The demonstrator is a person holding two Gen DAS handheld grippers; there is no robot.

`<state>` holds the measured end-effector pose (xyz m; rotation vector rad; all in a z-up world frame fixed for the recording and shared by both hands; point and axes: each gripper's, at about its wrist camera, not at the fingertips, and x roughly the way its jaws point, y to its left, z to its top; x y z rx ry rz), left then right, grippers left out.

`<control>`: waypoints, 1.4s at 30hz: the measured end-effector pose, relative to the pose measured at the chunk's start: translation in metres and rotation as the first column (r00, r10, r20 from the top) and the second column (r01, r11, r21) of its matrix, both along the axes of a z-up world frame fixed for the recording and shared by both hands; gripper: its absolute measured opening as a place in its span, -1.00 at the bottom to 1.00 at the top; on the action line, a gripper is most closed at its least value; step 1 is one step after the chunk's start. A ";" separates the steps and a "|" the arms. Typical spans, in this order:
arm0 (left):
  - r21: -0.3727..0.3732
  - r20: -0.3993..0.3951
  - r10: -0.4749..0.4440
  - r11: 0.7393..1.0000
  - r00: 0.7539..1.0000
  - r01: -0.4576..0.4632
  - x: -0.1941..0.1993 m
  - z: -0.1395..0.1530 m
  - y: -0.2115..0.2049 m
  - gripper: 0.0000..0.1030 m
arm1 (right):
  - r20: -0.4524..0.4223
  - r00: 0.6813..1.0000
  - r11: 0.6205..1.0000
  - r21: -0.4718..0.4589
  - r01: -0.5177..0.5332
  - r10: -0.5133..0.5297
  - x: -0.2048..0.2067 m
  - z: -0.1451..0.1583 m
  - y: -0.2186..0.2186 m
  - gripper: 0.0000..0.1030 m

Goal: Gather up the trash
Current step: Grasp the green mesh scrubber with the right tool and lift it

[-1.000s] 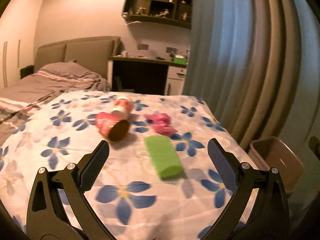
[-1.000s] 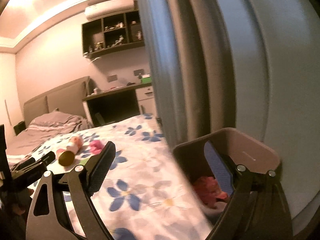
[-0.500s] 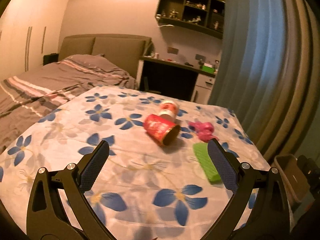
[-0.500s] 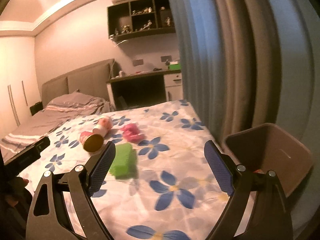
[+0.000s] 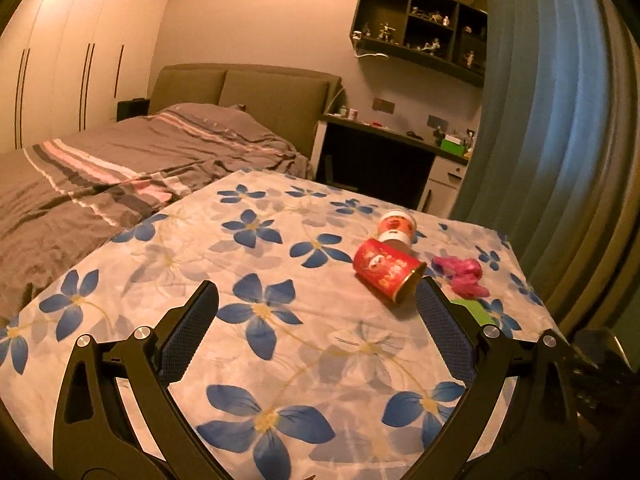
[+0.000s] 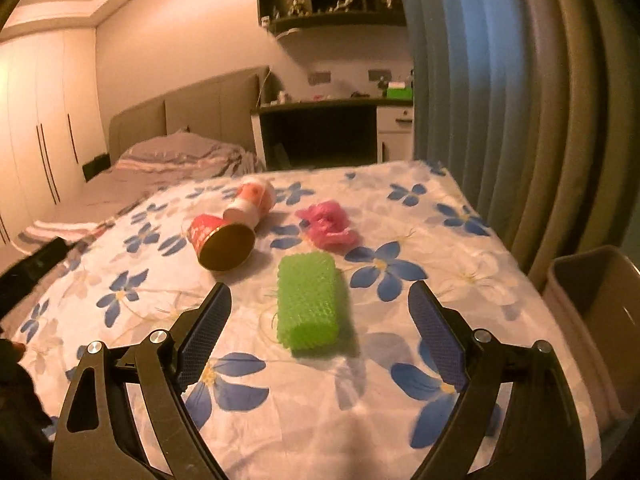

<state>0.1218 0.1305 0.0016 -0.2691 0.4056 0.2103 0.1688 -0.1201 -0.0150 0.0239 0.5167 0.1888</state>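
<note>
Green mesh roll (image 6: 308, 300) lies on the flowered cloth (image 6: 460, 272), directly ahead of the right gripper (image 6: 318, 320) and centred between its jaws, not yet touched. It appears light, soft and compressible; a grasp across the short width at mid-length should hold it without slip. Beyond the jaws lie a red paper cup (image 6: 222, 242) on its side, a white-and-pink bottle (image 6: 252, 202) touching it, and a crumpled pink wrapper (image 6: 330, 226); all look light and easily crushed. A brown bin (image 6: 596, 308) stands off the right jaw, beside the cloth edge.

Right gripper: jaws spread wide, holding nothing, wider than the roll. Left gripper (image 5: 316, 328): jaws likewise spread wide and empty, above bare cloth; the red paper cup (image 5: 386, 270) lies just beyond its right jaw.
</note>
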 end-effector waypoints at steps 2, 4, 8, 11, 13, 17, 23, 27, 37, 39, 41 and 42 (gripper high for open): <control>0.001 0.003 0.000 1.000 1.000 0.000 0.001 0.001 0.001 0.88 | -0.021 1.000 1.000 -0.009 -0.002 0.002 0.010 -0.005 0.004 0.69; 0.003 0.003 0.000 1.000 1.000 0.000 0.003 0.002 0.003 0.88 | -0.049 0.999 1.000 -0.018 -0.002 0.001 0.022 -0.011 0.008 0.69; 0.002 -0.005 0.000 1.000 1.000 0.000 0.009 0.001 0.007 0.88 | -0.090 0.996 0.999 -0.039 0.007 -0.010 0.042 -0.024 0.014 0.69; 0.002 -0.011 -0.005 1.000 1.000 0.005 0.013 0.000 0.008 0.88 | -0.119 0.993 0.999 -0.045 0.008 -0.013 0.053 -0.033 0.014 0.64; 0.004 -0.016 -0.014 1.000 1.000 0.015 0.017 -0.001 0.005 0.88 | -0.146 0.989 0.999 -0.046 0.008 -0.014 0.061 -0.038 0.013 0.61; 0.008 -0.020 -0.033 0.999 0.999 0.033 0.025 -0.001 0.000 0.88 | -0.200 0.980 1.000 -0.027 0.013 -0.018 0.074 -0.044 0.011 0.57; 0.008 -0.032 -0.056 0.998 0.998 0.057 0.035 -0.003 -0.007 0.88 | -0.281 0.960 1.000 -0.018 0.001 -0.006 0.087 -0.055 0.011 0.37; 0.017 -0.043 -0.075 0.997 0.996 0.075 0.040 -0.005 -0.012 0.88 | -0.317 0.948 1.000 -0.011 -0.019 0.014 0.092 -0.060 0.013 0.02; 0.022 -0.085 -0.146 0.989 0.986 0.148 0.062 -0.013 -0.029 0.88 | -0.276 0.959 0.998 0.025 -0.060 0.065 0.082 -0.055 0.011 -0.70; 0.021 -0.102 -0.163 0.986 0.981 0.166 0.072 -0.016 -0.035 0.88 | -0.249 0.967 0.998 0.023 -0.059 0.063 0.075 -0.050 0.008 -0.70; 0.001 -0.120 -0.187 0.982 0.975 0.188 0.084 -0.020 -0.039 0.88 | -0.231 0.971 0.997 0.044 -0.058 0.066 0.070 -0.044 0.003 -0.70; -0.010 -0.130 -0.197 0.980 0.972 0.197 0.090 -0.022 -0.041 0.87 | -0.221 0.973 0.997 0.058 -0.057 0.068 0.067 -0.041 -0.001 -0.70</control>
